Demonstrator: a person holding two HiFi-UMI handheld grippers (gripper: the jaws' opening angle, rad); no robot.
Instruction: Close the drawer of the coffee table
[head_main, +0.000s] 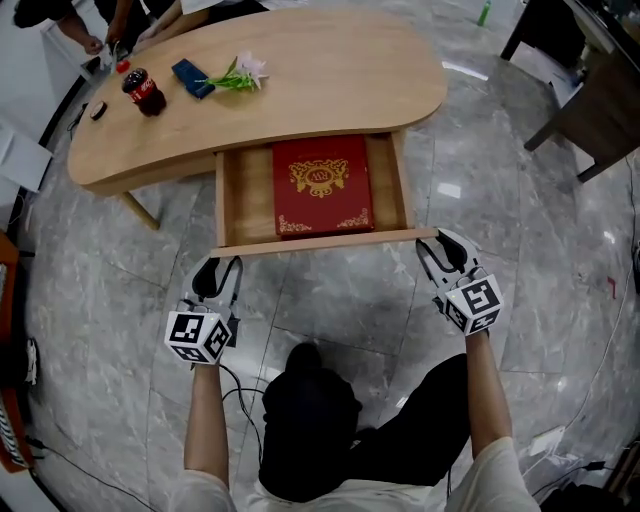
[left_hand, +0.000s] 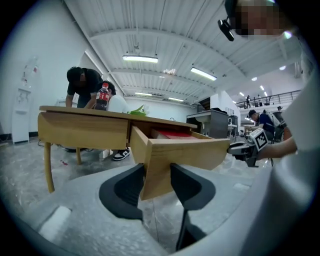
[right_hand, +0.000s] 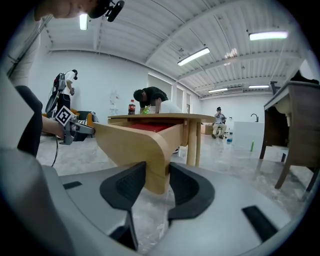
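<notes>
The drawer (head_main: 320, 241) stands pulled well out from the near edge of the wooden worktop (head_main: 330, 80), with a flat red box (head_main: 322, 185) lying inside. The left tool (head_main: 222, 265) and right tool (head_main: 440, 245) sit at its near left and right corners, jaws spread, a corner showing between each pair but seemingly unclamped. Uneven pushing could skew and jam the drawer, or a tool could slip off a corner; the floor (head_main: 330, 300) nearby is bare, and nothing blocks the way in.
</notes>
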